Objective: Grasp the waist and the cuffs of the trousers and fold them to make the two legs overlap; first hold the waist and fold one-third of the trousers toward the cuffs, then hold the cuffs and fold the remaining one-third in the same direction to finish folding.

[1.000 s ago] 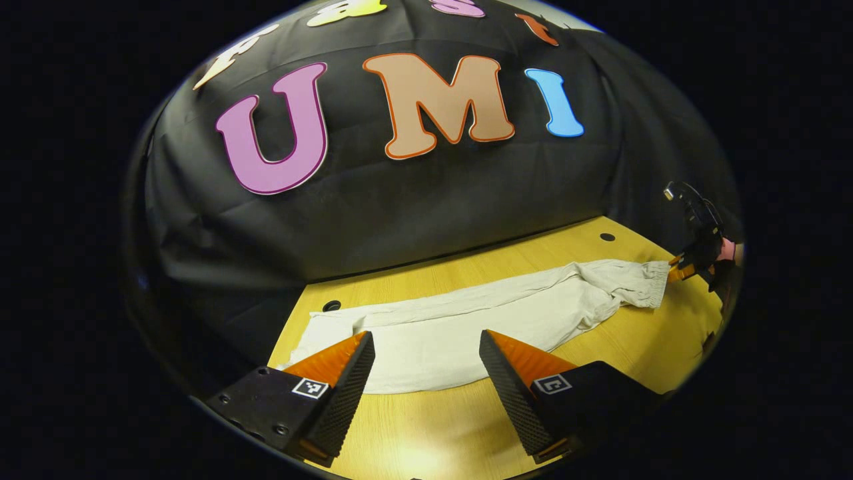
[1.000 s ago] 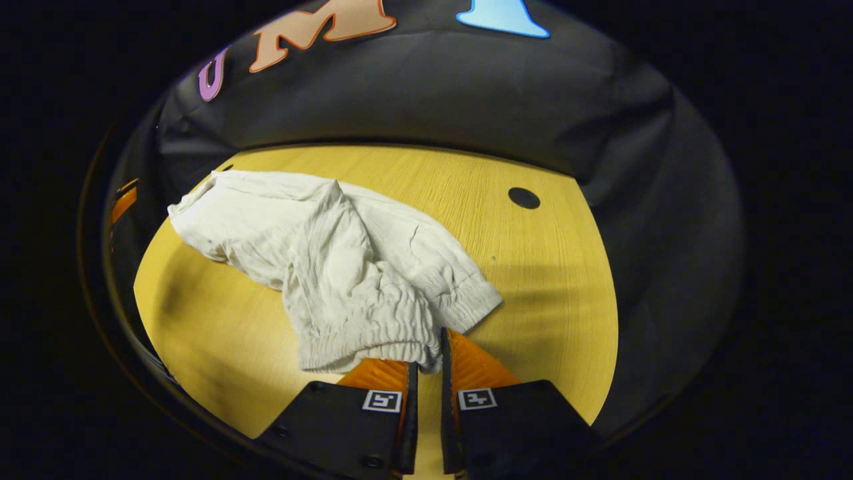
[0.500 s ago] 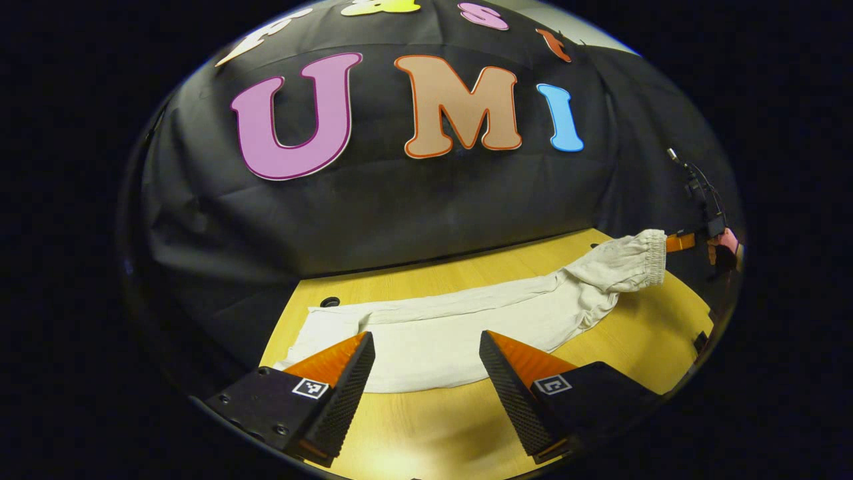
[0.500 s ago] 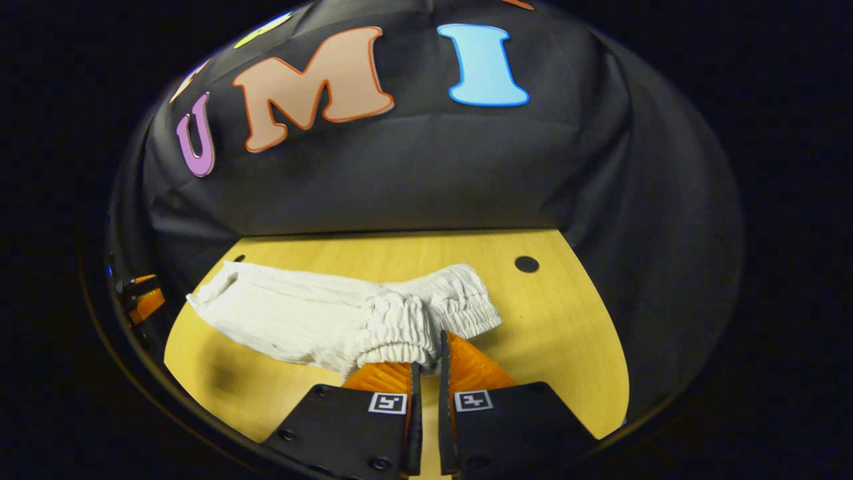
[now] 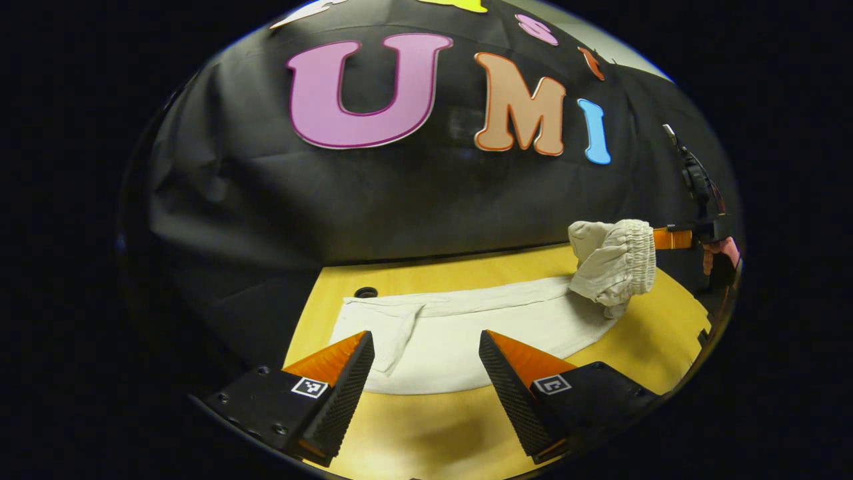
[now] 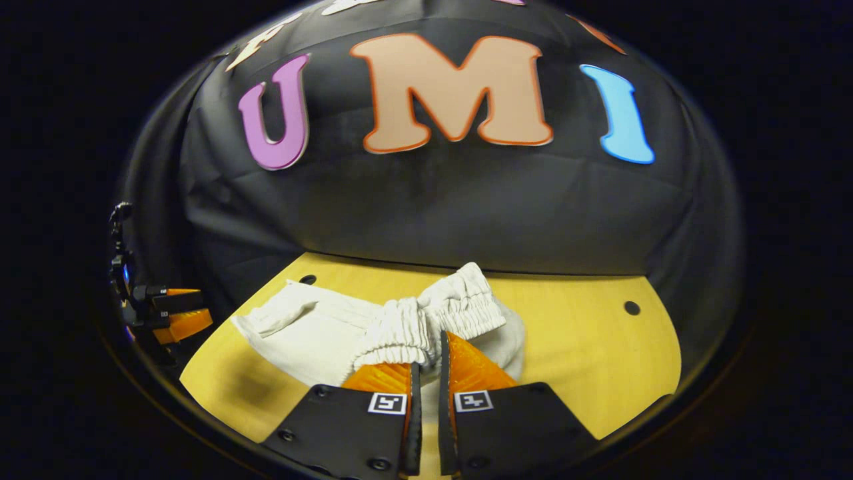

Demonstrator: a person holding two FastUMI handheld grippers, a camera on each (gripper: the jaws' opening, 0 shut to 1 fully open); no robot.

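One wooden table (image 5: 426,427) fills the lower frame of both views, with the pale trousers (image 5: 466,327) stretched across its middle. The right gripper (image 6: 426,373), bottom centre, pinches the raised elastic waistband (image 6: 400,333); the left gripper (image 5: 426,363) hangs spread wide, holding nothing

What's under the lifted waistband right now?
Under the raised waistband, held by the right tongs, more trouser fabric lies flat on the wooden table. Whatever lies beneath that fabric is covered.
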